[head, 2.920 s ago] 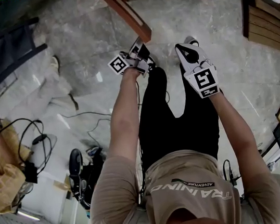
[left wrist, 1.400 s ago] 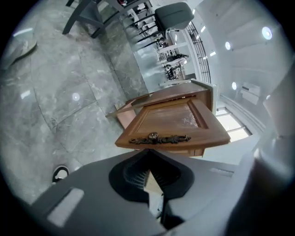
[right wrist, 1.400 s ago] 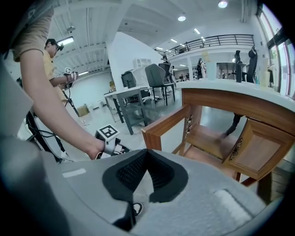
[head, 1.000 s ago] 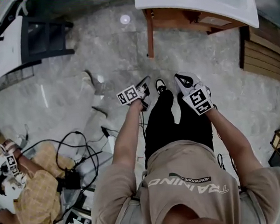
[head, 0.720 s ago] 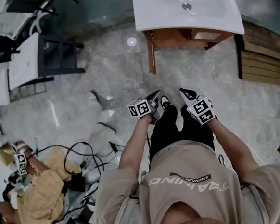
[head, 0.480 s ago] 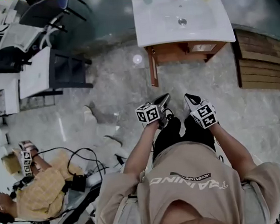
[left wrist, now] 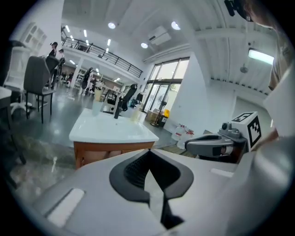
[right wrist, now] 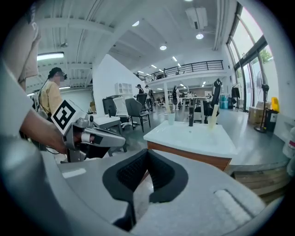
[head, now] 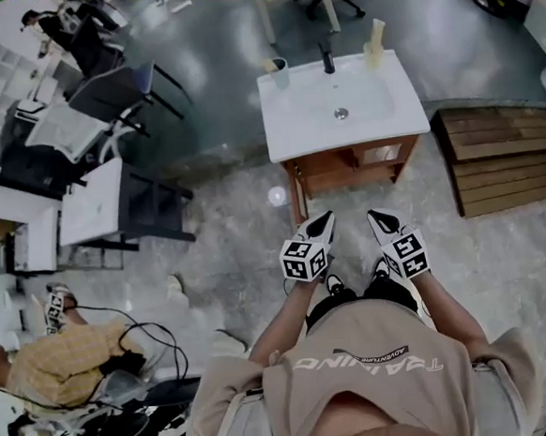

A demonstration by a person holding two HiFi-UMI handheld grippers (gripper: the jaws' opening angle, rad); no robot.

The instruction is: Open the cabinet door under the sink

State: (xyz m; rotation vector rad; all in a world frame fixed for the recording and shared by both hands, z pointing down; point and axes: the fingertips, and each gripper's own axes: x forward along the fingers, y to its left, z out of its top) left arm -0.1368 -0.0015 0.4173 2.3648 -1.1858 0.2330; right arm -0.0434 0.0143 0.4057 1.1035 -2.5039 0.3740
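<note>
Wht sink (head: 299, 118), brn wood cab (head: 331, 171)

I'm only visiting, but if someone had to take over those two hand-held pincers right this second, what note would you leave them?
Left gripper: shut, empty, held out in front of the person, short of the cabinet.
Right gripper: shut, empty, beside the left one, touching nothing.
Job's things: the sink stands straight ahead on its wooden cabinet. The door juts toward the person at the cabinet's left front corner.
Done: the door looks swung open already.
Left: probably only to confirm that it stands open. Neither gripper is on it.
</note>
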